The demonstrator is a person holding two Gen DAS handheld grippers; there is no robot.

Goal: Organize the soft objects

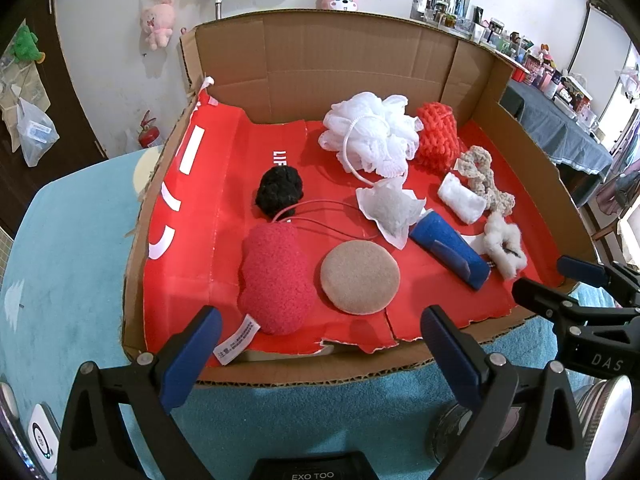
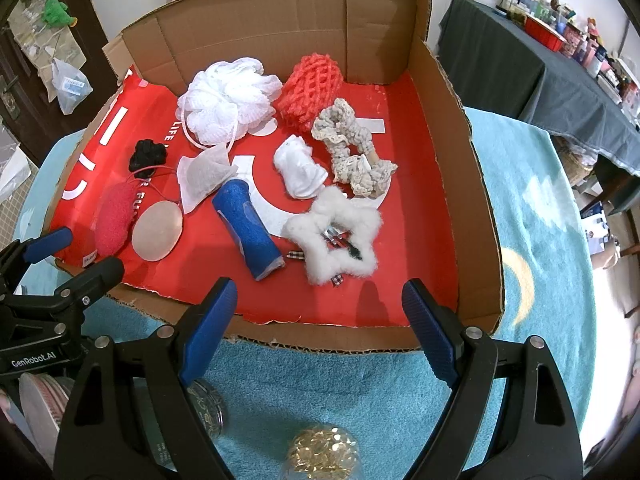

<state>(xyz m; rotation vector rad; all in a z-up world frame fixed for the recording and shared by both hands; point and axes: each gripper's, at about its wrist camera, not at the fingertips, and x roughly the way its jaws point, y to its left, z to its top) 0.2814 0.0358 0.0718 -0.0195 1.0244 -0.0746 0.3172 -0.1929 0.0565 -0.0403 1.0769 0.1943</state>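
A dark wooden door (image 2: 24, 92) stands at the far left of the room, with a clear plastic bag (image 1: 34, 132) hanging by it and a green plush toy (image 1: 26, 44) above; beside it a white wall carries a pink plush (image 1: 159, 20), and a red fire extinguisher (image 1: 149, 133) stands on the floor below. A turquoise fleecy cloth (image 1: 72, 248) covers the table, and on it rests an open cardboard box (image 1: 344, 60) with a low front edge and a red printed floor. Inside, from left: a black scrunchie (image 1: 279, 190), a red sponge (image 1: 276, 280) with a thin cord and white label, a round beige pad (image 1: 360, 277), a white paper sachet (image 1: 394, 208), a white mesh bath pouf (image 1: 370, 136) behind, a blue roll (image 1: 450, 249), an orange-red net sponge (image 1: 438, 136), a folded white cloth (image 1: 460, 197), a beige crochet scrunchie (image 1: 482, 178) and a fluffy white star (image 2: 334, 236), all lying loose and near one another. The left gripper (image 1: 322, 332) hovers at the box's front edge above the turquoise cloth, fingers wide apart with nothing between them; the right gripper (image 2: 320, 304) hovers likewise just to its right, fingers spread and empty. At the far right a dark-cloth table (image 2: 520, 64) holds crowded shelves of small bottles and boxes.
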